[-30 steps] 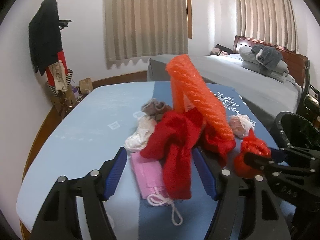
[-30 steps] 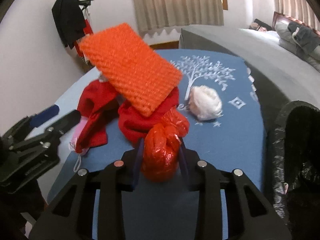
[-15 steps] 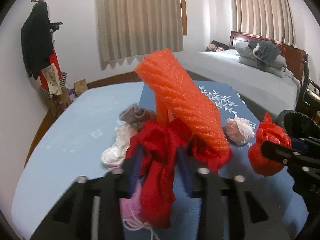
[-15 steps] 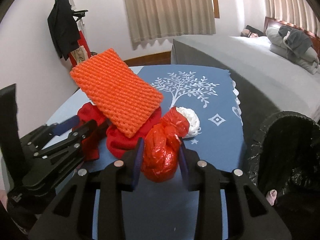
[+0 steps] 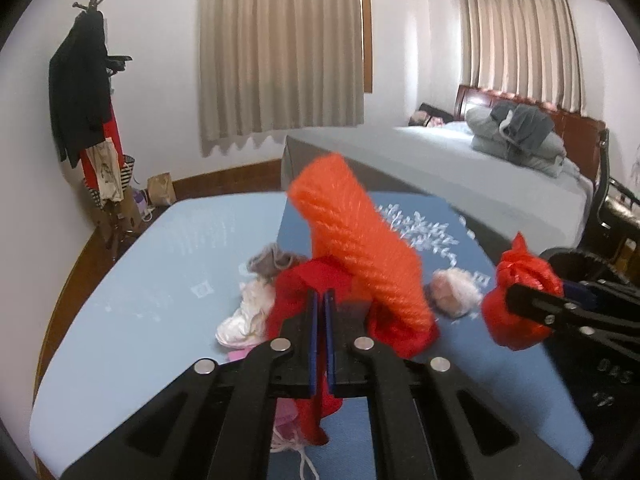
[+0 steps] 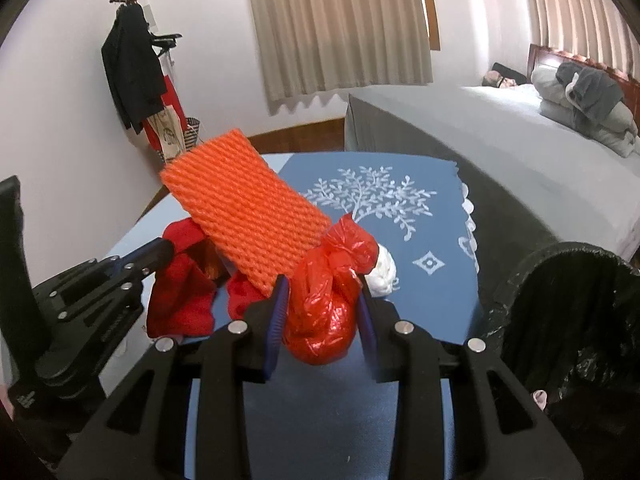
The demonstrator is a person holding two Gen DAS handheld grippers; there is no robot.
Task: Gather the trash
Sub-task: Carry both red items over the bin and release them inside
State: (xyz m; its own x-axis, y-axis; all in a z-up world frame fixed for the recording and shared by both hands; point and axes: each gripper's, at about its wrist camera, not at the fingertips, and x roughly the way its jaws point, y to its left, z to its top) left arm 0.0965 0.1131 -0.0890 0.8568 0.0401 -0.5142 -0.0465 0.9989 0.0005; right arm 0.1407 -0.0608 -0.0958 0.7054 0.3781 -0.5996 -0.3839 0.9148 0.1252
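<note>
Nearest, the left tool (image 5: 319, 300) has its blue pads pressed almost flat together, pinching a fold of the crumpled red cloth (image 5: 298, 300), whose loose end hangs below the tool over the desk (image 5: 120, 320). The right tool (image 6: 322, 304) pinches a knotted, shiny red plastic bag (image 6: 326, 300) between its blue pads; the bag bulges out below them and its tied top stands above. In the left tool's view that bag (image 5: 520, 300) sits off to the right, clear of the desk top.

Under the left tool lies a pink face mask (image 5: 286, 420) with a white ear loop trailing toward the near edge. Just beyond the red cloth a flat sleeve of orange foam netting (image 6: 248, 216) leans tilted, its lower end down in the red folds and its upper end raised toward the far left. To the left of the cloth rests a crumpled white wrapper (image 5: 244, 316), and behind it a small grey-brown wad (image 5: 272, 262). To the right of the netting lies a white tissue ball (image 5: 456, 294) on the dark blue cloth with the white tree print (image 6: 372, 196).

At the right, beside the desk, stands a bin lined with a black plastic bag (image 6: 568, 320), a small pale scrap showing inside. Further off are a grey-covered bed (image 5: 460, 168), beige curtains (image 5: 280, 48) and a coat stand hung with dark clothes (image 5: 80, 92).
</note>
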